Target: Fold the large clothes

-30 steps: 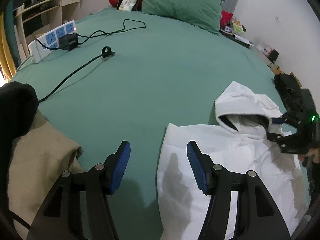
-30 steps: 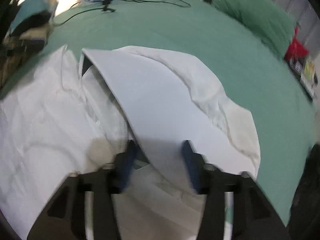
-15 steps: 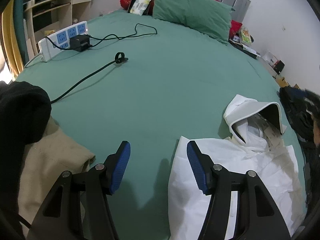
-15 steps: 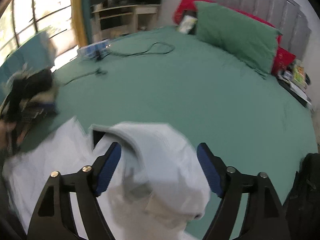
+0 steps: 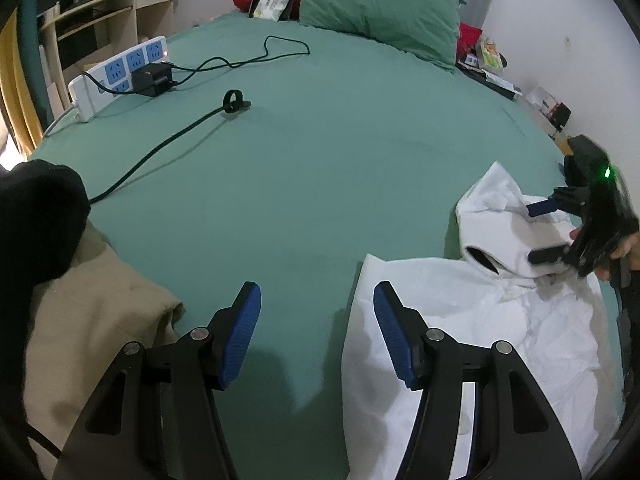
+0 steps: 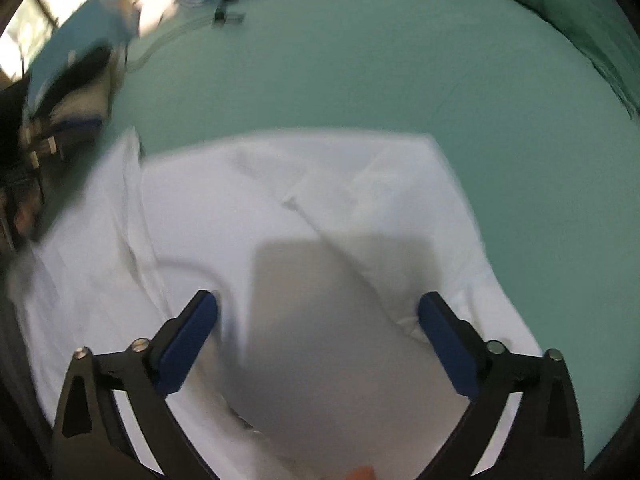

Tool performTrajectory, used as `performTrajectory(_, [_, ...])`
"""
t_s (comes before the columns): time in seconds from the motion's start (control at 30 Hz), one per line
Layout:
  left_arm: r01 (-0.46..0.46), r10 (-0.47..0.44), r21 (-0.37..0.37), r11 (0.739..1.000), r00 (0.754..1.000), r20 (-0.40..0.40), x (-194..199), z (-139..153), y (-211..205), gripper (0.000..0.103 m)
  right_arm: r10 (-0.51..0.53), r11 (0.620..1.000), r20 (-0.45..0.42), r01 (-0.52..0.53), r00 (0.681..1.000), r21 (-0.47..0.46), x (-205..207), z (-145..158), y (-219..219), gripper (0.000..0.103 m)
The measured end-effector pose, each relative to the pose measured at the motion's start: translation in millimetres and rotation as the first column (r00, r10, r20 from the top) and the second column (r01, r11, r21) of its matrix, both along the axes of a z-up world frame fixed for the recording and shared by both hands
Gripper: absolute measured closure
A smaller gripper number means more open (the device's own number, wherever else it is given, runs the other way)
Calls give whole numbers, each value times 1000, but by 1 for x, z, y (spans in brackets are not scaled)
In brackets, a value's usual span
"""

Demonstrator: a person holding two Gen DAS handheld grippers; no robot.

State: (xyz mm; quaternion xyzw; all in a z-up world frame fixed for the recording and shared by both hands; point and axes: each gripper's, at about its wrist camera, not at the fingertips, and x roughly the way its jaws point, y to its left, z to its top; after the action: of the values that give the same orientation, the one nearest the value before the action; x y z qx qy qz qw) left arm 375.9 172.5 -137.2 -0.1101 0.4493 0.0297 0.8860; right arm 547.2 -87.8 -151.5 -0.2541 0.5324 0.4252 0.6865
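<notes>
Blue ribbed pads line both claws, and neither is gripping anything. The right claw [image 6: 318, 344] hangs over the hood [image 5: 494, 236] with its jaws spread wide; they have just been opening, and the cloth lies under and between them without either pad pressing on it. The left claw [image 5: 316, 332] is parted too, hovering above the bare sheet [image 5: 320, 168], its right pad just over the near left edge of the hoodie [image 5: 460, 340]. That hoodie is white and lies spread at the near right of the bed, hood pointing toward the pillow [image 5: 380, 0]. It looks soft, limp and light, creased all over, so it will likely sag and drag rather than hold a shape. Best holds are probably the doubled edges: the hood rim, a shoulder seam or the side hem, pinched through both layers. A beige cloth [image 5: 88, 320] lies at the left, well apart.
</notes>
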Motion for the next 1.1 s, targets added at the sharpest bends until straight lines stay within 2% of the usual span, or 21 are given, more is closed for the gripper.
performTrajectory(0.07, [4, -4, 1, 1000, 1000, 2, 0, 0, -1, 41, 39, 999, 44, -38, 998, -19, -5, -8, 4, 0])
performTrajectory(0.2, [7, -7, 9, 1000, 1000, 3, 0, 0, -3, 41, 78, 997, 22, -78, 997, -5, 1, -10, 7, 0])
performTrajectory(0.4, [19, -19, 15, 1000, 1000, -10, 1, -3, -4, 41, 155, 987, 4, -155, 988, -44, 12, -12, 29, 0])
performTrajectory(0.47, [22, -22, 13, 1000, 1000, -14, 1, -2, -6, 41, 187, 980, -2, -187, 982, -61, 6, -10, 37, 13])
performTrajectory(0.53, [28, -28, 9, 1000, 999, -16, 1, -2, -7, 41, 209, 976, 7, -208, 978, -59, -1, 0, 39, 55])
performTrajectory(0.6, [31, -31, 8, 999, 999, -18, 0, -1, -9, 41, 218, 974, 64, -213, 974, -72, -12, 8, 38, 75])
performTrajectory(0.73, [36, -36, -4, 999, 999, -2, -1, 6, -9, 41, 259, 962, 246, -225, 934, -155, -54, 18, 41, 83])
performTrajectory(0.8, [39, -39, -9, 999, 999, 10, -4, 11, -10, 41, 275, 956, 405, -202, 872, -214, -80, 23, 46, 84])
performTrajectory(0.87, [46, -46, -13, 999, 999, 25, -7, 16, -11, 41, 329, 938, 611, -173, 720, -302, -121, 25, 52, 84])
performTrajectory(0.9, [50, -49, -13, 999, 998, 29, -9, 19, -11, 41, 346, 932, 668, -157, 659, -328, -138, 23, 55, 84])
performTrajectory(0.97, [53, -52, -16, 998, 998, 38, -12, 22, -12, 41, 401, 909, 789, -96, 465, -405, -182, 12, 63, 85])
performTrajectory(1.07, [52, -51, -27, 998, 997, 49, -17, 26, -13, 41, 424, 899, 844, -40, 328, -436, -231, -8, 69, 85])
performTrajectory(1.1, [52, -51, -33, 998, 997, 51, -19, 27, -14, 41, 419, 902, 852, -32, 313, -431, -240, -10, 65, 85])
